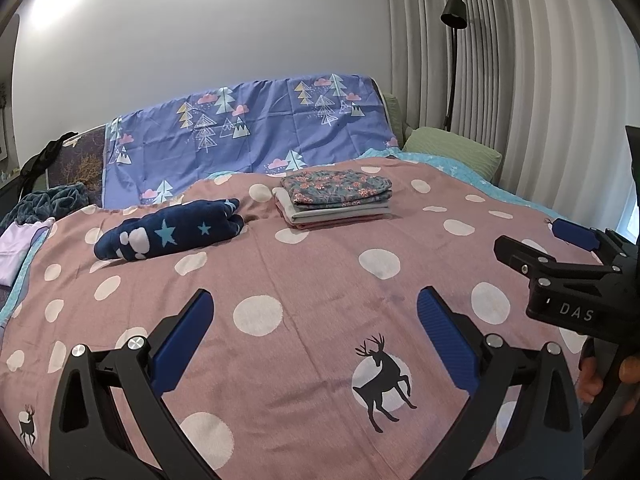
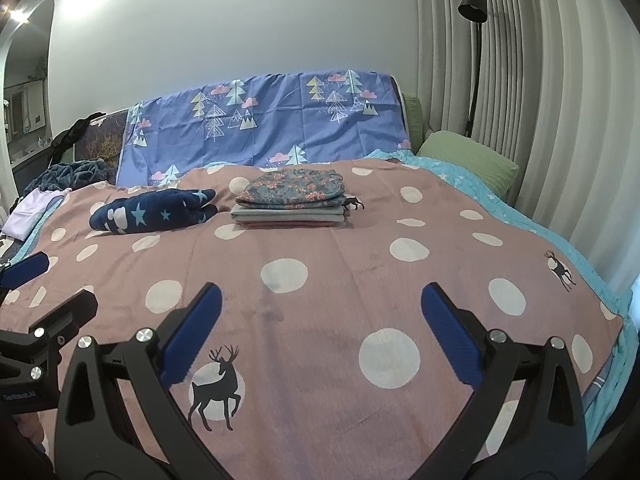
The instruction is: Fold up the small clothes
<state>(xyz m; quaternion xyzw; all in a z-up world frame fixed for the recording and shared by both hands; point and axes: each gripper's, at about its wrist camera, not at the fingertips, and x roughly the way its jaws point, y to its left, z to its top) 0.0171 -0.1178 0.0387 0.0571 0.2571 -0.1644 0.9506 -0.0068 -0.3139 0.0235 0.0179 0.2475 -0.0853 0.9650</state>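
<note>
Both the left tongs [image 1: 312,340] and the right tongs [image 2: 320,336] hover spread wide and empty over the pink dotted bedspread [image 1: 328,280]. A folded stack of clothes [image 1: 336,200] sits far across the bed, with a navy star-patterned garment [image 1: 168,234] bunched just to its left. The likely next job is that navy piece: reach both tongs forward, pinch two corners and draw it flat onto bare bedspread, clear of the stack.

Floor lamp [image 2: 474,40], green pillow [image 2: 472,160]

left gripper [image 1: 314,340]: my jaws spread wide, holding nothing, angled slightly downward.
right gripper [image 2: 320,334]: jaws equally wide, holding nothing, level beside the left.
hand [image 1: 608,376]: fingers wrapped round right handle.
</note>
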